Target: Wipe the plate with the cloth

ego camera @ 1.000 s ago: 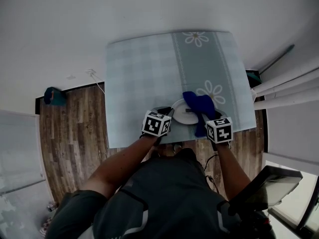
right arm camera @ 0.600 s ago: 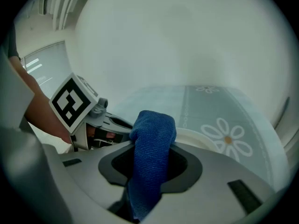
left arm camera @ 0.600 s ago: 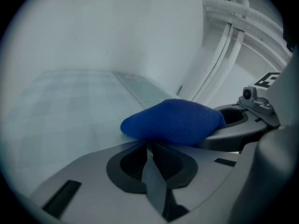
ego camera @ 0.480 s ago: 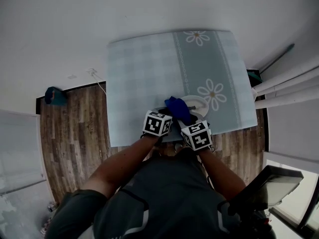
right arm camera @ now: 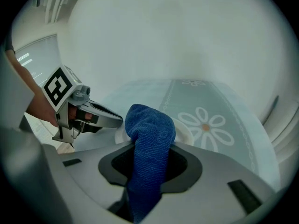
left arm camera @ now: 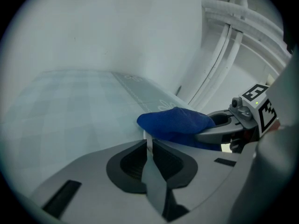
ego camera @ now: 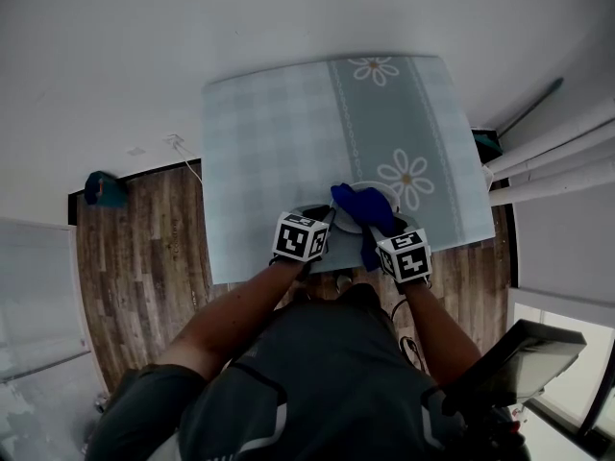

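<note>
A small white plate [ego camera: 381,198] lies near the front edge of the table. In the left gripper view my left gripper [left arm camera: 149,146] is shut on the plate's thin white rim [left arm camera: 147,138]; in the head view that gripper [ego camera: 330,221] sits at the plate's left side. My right gripper [right arm camera: 148,161] is shut on a blue cloth [right arm camera: 149,136], which hangs bunched from its jaws. The cloth [ego camera: 360,205] rests on the plate's left part and hides much of it. The plate [right arm camera: 186,133] shows behind the cloth in the right gripper view, with the left gripper [right arm camera: 110,120] close on its left.
The table [ego camera: 279,142] wears a pale blue checked cover with a daisy strip [ego camera: 408,176]. Its front edge runs just below the plate. Wooden floor [ego camera: 144,248] lies to the left, with a teal object [ego camera: 101,186] and a white cable [ego camera: 183,147]. White pipes [ego camera: 548,161] stand at the right.
The right gripper swept the cloth left across the plate, then back a little to the right. The left gripper has stayed at the plate's rim.
</note>
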Action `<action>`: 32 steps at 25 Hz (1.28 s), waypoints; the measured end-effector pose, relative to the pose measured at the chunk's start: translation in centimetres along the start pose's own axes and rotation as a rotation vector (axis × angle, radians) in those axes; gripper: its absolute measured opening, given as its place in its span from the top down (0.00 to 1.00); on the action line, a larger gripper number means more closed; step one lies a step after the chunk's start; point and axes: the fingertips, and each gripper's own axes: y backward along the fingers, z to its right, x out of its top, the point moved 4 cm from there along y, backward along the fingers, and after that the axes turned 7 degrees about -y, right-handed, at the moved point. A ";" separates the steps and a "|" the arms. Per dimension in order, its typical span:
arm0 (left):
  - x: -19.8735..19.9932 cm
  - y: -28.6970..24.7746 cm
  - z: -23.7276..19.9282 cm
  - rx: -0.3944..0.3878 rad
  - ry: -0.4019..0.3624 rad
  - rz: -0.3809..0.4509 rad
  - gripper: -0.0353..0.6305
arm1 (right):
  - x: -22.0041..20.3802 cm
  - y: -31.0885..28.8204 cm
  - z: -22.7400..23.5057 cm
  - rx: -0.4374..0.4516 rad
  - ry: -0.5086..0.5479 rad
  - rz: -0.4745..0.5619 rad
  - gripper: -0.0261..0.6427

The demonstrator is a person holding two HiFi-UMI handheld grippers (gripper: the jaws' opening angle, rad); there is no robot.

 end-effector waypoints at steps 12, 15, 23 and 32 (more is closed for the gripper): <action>0.3 1.8 0.2 0.001 0.058 0.058 0.88 | 4.4 -0.1 -2.1 0.044 -0.009 0.059 0.76; 0.0 2.4 0.0 0.025 0.041 0.065 0.88 | 5.7 -2.4 -4.3 0.072 0.065 0.046 0.76; -0.6 4.6 -1.2 0.080 0.040 0.084 0.88 | 5.0 -5.1 -6.5 0.097 0.135 -0.005 0.76; -1.4 5.7 -0.3 0.059 0.033 0.111 0.88 | 1.9 -2.0 -8.5 0.125 0.101 0.030 0.76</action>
